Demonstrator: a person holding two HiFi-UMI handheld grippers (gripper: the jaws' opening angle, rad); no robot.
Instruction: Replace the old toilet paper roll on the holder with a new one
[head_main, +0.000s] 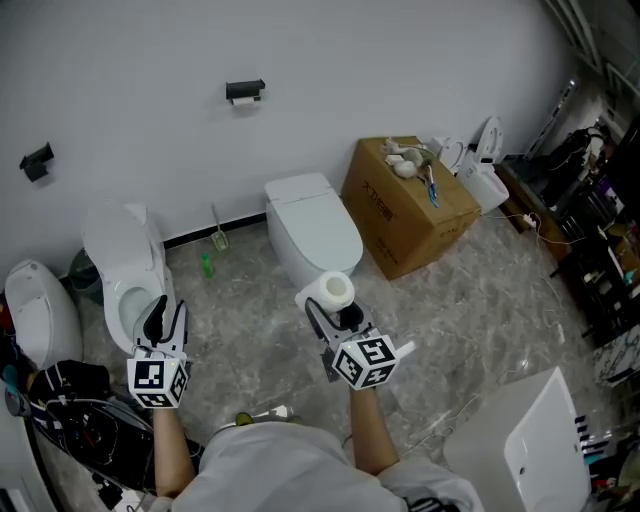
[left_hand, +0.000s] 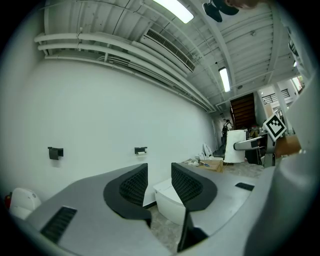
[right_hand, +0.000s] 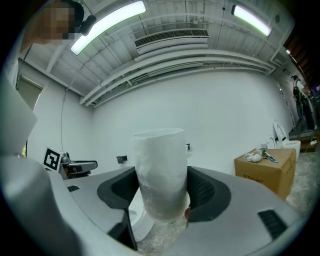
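Holding the new roll (right_hand: 160, 170) upright in the right gripper (head_main: 336, 312), we are pressing its widely spread jaws on the roll's curved sides, well apart from the holder (head_main: 245, 91) on the far wall (head_main: 400, 60). The left gripper (left_hand: 159, 185) is hanging partly open, with nothing between its jaws. We are judging the roll light, soft and easily dented, so a gentle hold across its sides, leaving the core free for the holder, is suiting it best.
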